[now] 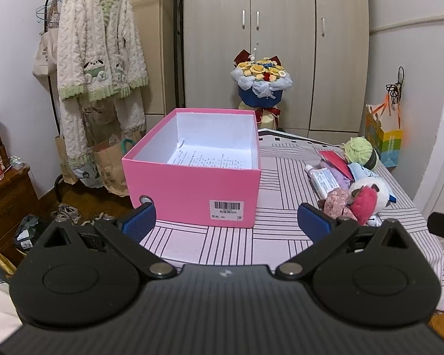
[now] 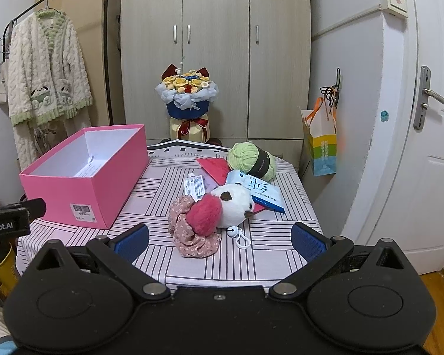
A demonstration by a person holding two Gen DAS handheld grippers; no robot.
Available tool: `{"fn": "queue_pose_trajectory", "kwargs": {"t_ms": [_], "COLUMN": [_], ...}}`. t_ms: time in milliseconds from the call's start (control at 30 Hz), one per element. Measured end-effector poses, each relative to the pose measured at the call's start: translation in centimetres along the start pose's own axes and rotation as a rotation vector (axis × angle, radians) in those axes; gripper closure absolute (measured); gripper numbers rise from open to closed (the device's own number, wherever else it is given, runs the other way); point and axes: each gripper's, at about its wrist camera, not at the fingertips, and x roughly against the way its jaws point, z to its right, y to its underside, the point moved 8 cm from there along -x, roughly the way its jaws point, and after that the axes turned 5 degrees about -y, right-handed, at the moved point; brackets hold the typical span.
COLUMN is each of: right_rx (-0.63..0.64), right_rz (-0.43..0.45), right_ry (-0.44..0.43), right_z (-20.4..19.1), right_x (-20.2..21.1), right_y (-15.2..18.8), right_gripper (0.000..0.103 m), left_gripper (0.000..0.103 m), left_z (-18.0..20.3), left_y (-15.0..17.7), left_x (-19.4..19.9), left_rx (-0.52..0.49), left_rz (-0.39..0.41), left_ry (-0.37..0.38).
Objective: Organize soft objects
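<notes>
Left gripper (image 1: 226,222): hanging wide open, blue pads apart, gripping nothing; sitting low over the near edge of the table (image 1: 222,245), facing the box.
Right gripper (image 2: 220,241): also standing wide open and empty; hovering at the near table edge, pointing at the pile of soft things.
Box (image 1: 192,189): pink, lid off, white inside; sitting on the left part of the table, just ahead of the left gripper. A printed sheet (image 1: 204,159) is lying on its floor. Barcode label (image 1: 226,209) facing the camera.
Scrunchie (image 2: 192,233): floral fabric, lying nearest the right gripper, between its fingers in the right view.
Plush (image 2: 222,207): white with a pink fuzzy part, resting against the scrunchie, just behind it. A small bell on a white loop (image 2: 236,235) is lying beside it.
Tube (image 2: 194,188): white, lying behind the plush, touching the pile.
Blue packet (image 2: 257,192): lying to the right of the plush, partly under it.
Red card (image 2: 213,165): lying flat behind the tube and packet.
Yarn (image 2: 251,159): green ball with a dark band, sitting at the far right of the table, overlapping the card's edge.
Pile to box: well apart, bare striped cloth lying between.
Background: bouquet (image 2: 188,94) standing before the wardrobe (image 2: 216,44); robe (image 1: 94,44) hanging on a rack at left; paper bag (image 2: 321,145) hanging by the door (image 2: 423,148).
</notes>
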Motion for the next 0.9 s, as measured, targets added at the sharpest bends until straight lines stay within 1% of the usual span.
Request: {"fn": "queue_pose_trajectory", "kwargs": {"t_ms": [200, 367, 633, 900], "right_rx": [-0.008, -0.013, -0.006, -0.006], "right_rz": [0.003, 0.022, 0.030, 0.019], "right_ry": [-0.002, 0.012, 0.001, -0.002], "right_z": [0.14, 0.32, 0.07, 0.34], "right_x": [-0.03, 0.20, 0.35, 0.04], "right_y": [-0.02, -0.22, -0.14, 0.14], "right_gripper": [0.000, 0.000, 0.000, 0.000], "left_gripper": [0.000, 0.000, 0.000, 0.000], "left_z": [-0.16, -0.12, -0.05, -0.02], "left_y": [-0.03, 0.24, 0.56, 0.80], "left_x": [0.11, 0.12, 0.03, 0.05], "left_rx": [-0.005, -0.011, -0.012, -0.029], "left_rz": [-0.002, -0.002, -0.020, -0.029], "left_ry": [-0.001, -0.004, 0.007, 0.022]}}
